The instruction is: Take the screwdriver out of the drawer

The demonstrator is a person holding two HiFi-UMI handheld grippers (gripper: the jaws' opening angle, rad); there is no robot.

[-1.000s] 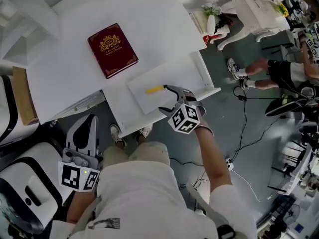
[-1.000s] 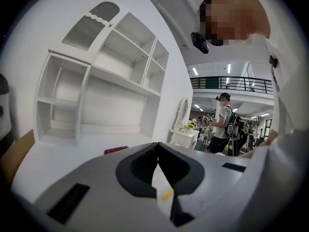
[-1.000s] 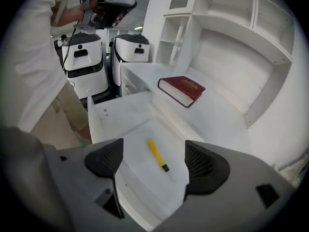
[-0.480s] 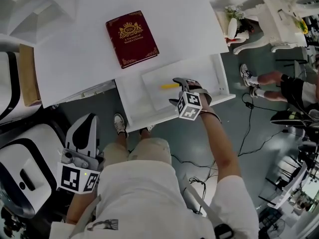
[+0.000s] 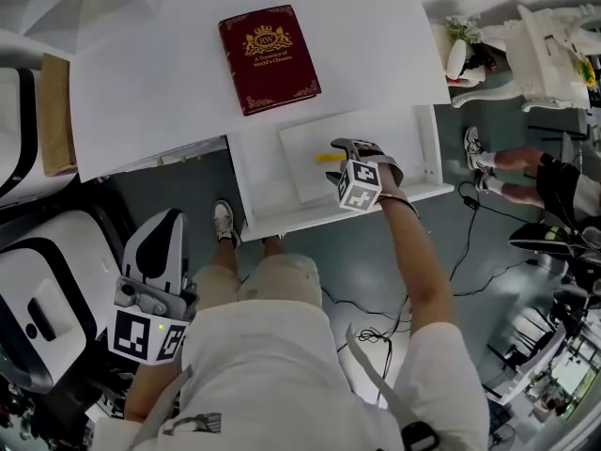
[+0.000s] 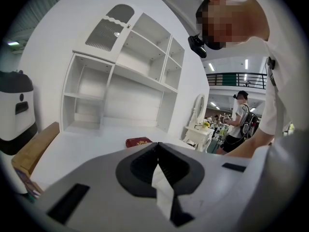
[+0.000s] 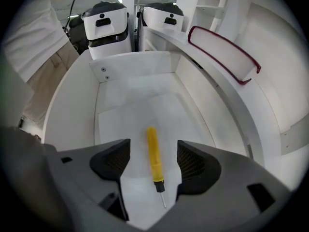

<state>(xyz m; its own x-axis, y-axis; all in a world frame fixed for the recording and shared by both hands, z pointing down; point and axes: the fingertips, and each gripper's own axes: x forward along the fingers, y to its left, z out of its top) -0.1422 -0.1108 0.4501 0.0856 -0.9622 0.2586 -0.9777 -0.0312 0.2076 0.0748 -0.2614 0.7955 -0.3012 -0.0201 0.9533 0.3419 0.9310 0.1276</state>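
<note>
A yellow-handled screwdriver (image 5: 328,158) lies on white paper in the open white drawer (image 5: 282,222) under the desk top. My right gripper (image 5: 340,159) points steeply down into the drawer. In the right gripper view the screwdriver (image 7: 153,151) lies lengthwise between the two black pads (image 7: 117,159) of the right gripper (image 7: 153,164). The jaws are closing, with a gap left on each side of the handle. My left gripper (image 5: 165,222) hangs low beside the person's left leg, away from the drawer. Its jaws meet at the tips (image 6: 157,146) with nothing in them.
A dark red book (image 5: 269,56) lies on the white desk (image 5: 141,101) behind the drawer. A brown board (image 5: 56,111) leans at the desk's left end. White machines (image 5: 38,308) stand at the left. A person (image 5: 526,163) and cables are on the floor at the right.
My right gripper has sunk into the drawer and now straddles the screwdriver, with its jaws narrower than before. The left gripper has kept its place at the lower left.
</note>
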